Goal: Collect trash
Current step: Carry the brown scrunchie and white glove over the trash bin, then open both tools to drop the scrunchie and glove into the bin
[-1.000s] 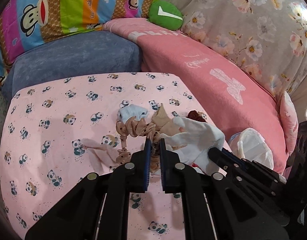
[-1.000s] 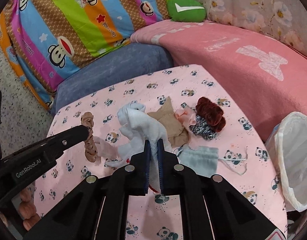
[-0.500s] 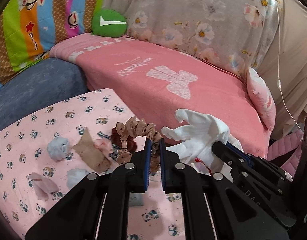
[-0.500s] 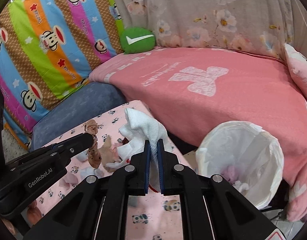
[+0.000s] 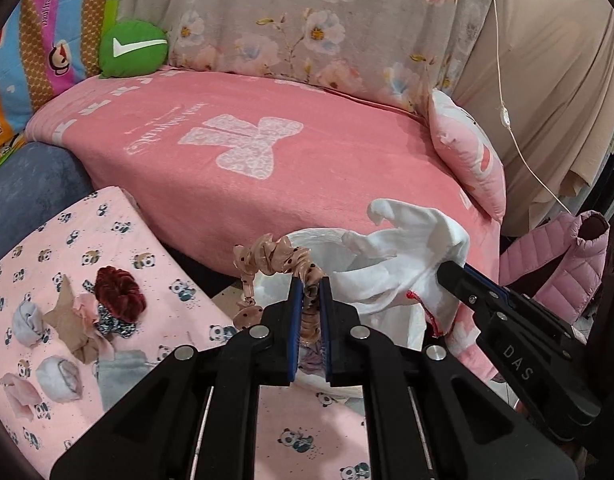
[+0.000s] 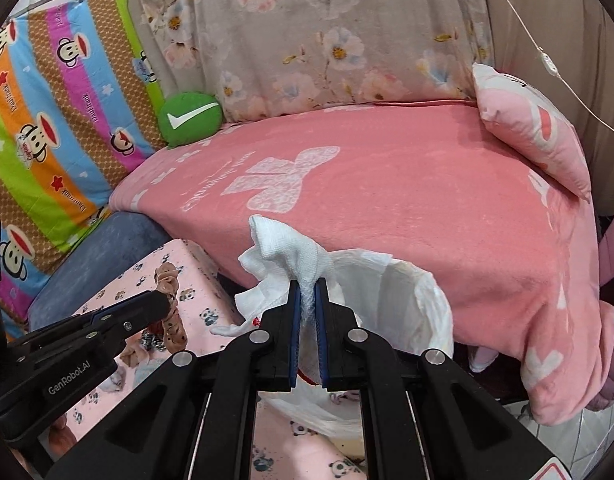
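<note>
On the far left, the panda-print desk (image 5: pixel 119 236) carries the trash not yet collected: a dark red scrunchie (image 5: pixel 119 294), a tan scrap (image 5: pixel 73 320) and some pale crumpled wads (image 5: pixel 59 376), all lying close together. Moving right, the left claw (image 5: pixel 309 284) is closed on a beige polka-dot scrunchie (image 5: pixel 275 256), which loops up and droops over the near rim of the white bin bag (image 6: pixel 403 300). Being soft, light fabric, it will sag and swing rather than keep its shape, so a pinch through the bunched band, as here, seems the sound place to hold it. Further right, the right claw (image 6: pixel 307 284) is clamped on a white cloth (image 6: pixel 291 252), held at a gathered fold with loose corners fanning out above and to the side, also over the bag's mouth. The cloth looks limp and nearly weightless; I judge it could catch on the bag's thin rim or cling to the pads on release. Both items appear ready to drop, and the bag itself is flimsy and would shift if nudged.
</note>
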`<state>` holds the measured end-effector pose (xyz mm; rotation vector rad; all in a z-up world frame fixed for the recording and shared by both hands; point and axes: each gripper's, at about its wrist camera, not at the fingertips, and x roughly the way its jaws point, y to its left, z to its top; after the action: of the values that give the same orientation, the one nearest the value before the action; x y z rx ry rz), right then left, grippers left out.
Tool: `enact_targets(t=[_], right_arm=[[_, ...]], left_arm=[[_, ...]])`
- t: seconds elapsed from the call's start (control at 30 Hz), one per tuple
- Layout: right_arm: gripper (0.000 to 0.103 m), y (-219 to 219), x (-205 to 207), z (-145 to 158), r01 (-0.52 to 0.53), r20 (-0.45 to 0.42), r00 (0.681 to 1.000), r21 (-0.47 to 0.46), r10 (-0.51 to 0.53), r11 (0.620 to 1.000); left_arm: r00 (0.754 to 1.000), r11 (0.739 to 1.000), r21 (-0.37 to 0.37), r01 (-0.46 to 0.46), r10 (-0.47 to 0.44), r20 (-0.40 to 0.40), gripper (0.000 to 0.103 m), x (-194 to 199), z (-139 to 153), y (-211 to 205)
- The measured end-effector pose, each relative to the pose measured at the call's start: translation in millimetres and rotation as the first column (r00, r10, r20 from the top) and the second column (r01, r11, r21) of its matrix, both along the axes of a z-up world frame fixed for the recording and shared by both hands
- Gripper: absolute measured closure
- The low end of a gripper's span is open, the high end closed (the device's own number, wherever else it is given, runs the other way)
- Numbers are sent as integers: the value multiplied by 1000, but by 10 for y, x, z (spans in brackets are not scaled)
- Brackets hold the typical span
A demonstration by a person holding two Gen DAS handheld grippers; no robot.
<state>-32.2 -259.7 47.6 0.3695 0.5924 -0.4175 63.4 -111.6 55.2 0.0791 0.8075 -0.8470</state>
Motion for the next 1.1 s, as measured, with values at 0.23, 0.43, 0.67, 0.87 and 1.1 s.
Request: enact_targets(t=[0.23, 0.43, 0.67, 0.87, 1.1], right_arm=[[94, -431, -209, -125, 70, -5, 998, 17, -70, 997], [94, -612, -236, -230, 87, -15, 996, 42, -86, 995], [94, -597, -164, -302, 82, -27, 996, 46, -81, 996], [88, -613, -87, -377, 87, -45, 995, 54, -85, 995], [78, -666, -9, -411, 96, -40, 995, 68, -93, 993]], left_arm=[[998, 998, -5, 64, -65, -20, 94, -88, -43, -346], [995, 996, -12, 89, -89, -48, 93, -66, -94, -513], [995, 998, -19, 68, -69, -68, 83, -12, -156, -565], [999, 1000, 2, 24, -24, -40, 32, 3, -210, -632], [1000, 999, 28, 15, -14, -26, 31, 24, -243, -653]])
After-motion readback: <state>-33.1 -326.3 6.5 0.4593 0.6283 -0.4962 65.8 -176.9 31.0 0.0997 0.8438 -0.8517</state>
